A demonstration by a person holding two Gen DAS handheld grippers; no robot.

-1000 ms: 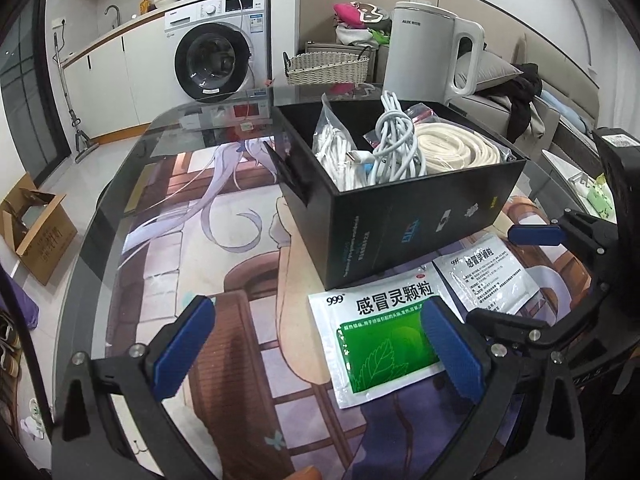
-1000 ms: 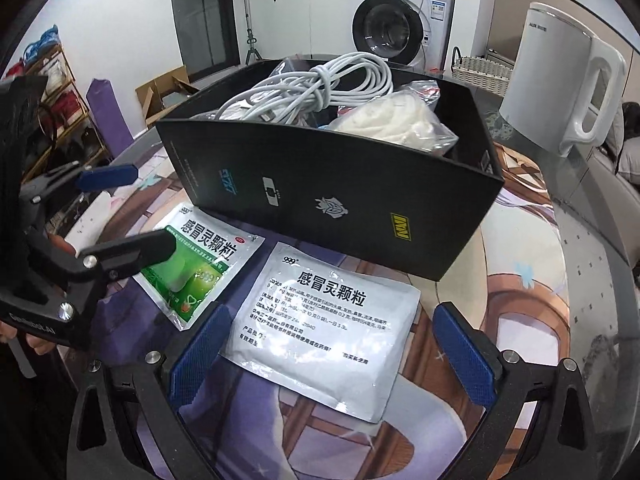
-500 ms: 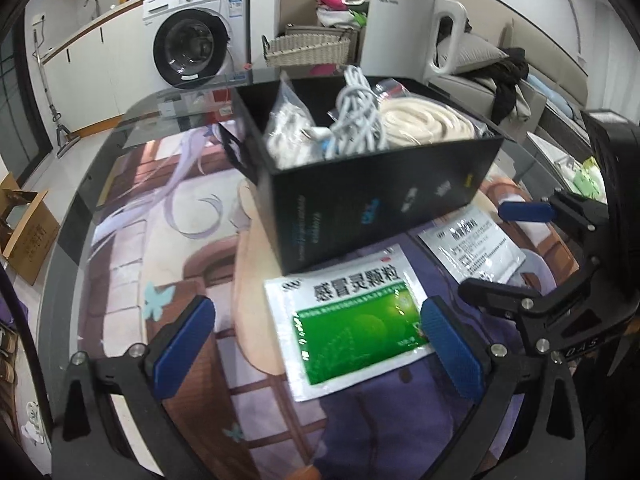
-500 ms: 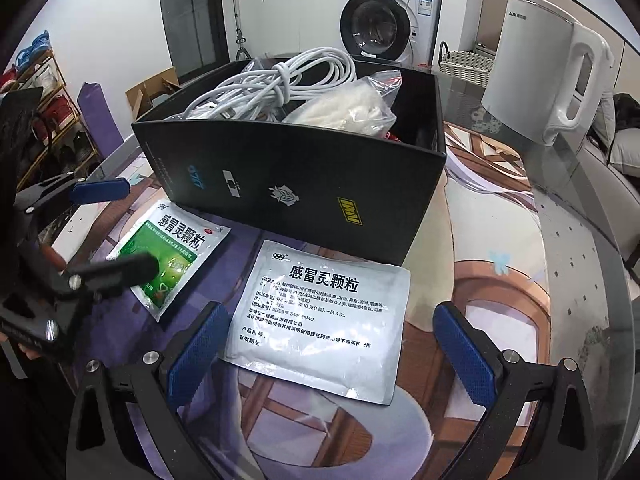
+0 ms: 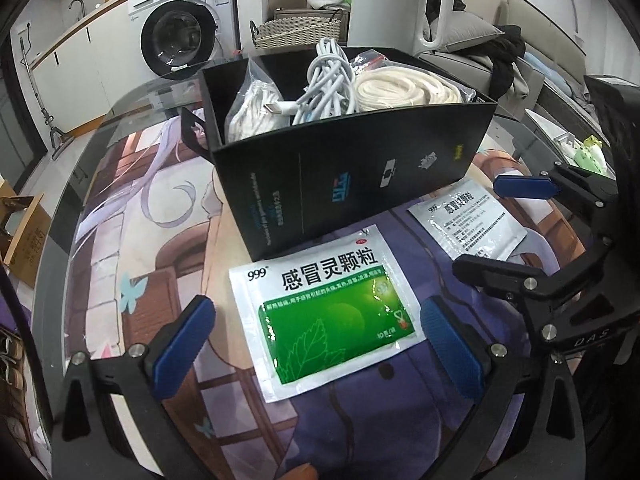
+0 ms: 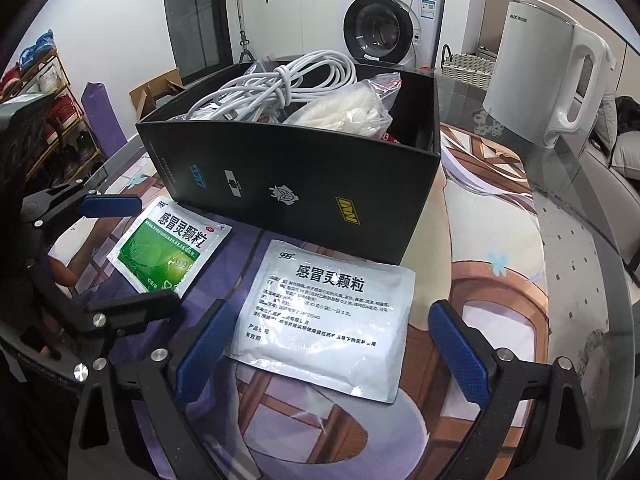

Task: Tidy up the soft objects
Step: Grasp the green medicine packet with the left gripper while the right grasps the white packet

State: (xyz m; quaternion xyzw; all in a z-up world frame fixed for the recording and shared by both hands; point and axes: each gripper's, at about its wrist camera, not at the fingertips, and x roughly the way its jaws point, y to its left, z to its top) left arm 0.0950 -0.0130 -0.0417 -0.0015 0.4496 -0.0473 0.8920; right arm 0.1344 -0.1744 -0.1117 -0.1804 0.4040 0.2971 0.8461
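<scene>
Two medicine sachets lie flat on a glass table (image 5: 120,112) over an illustrated mat, at 6 o'clock from a black box (image 5: 352,168). The left gripper (image 5: 316,346) hovers spread wide over the green-and-white sachet (image 5: 324,312), touching nothing. The right gripper (image 6: 332,344) is likewise spread over the white sachet (image 6: 324,312). Inside the box sit white cables (image 6: 276,88) and bagged cream rope (image 5: 404,90). A white kettle (image 6: 548,64) stands at 2 o'clock.

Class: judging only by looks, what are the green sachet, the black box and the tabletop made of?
Green sachet: probably glossy foil-plastic laminate, given its sheen and crimped edges.
Black box: likely matte printed cardboard, with thin folded walls.
Tabletop: glass, reflective and see-through at its rim, over a printed picture.
</scene>
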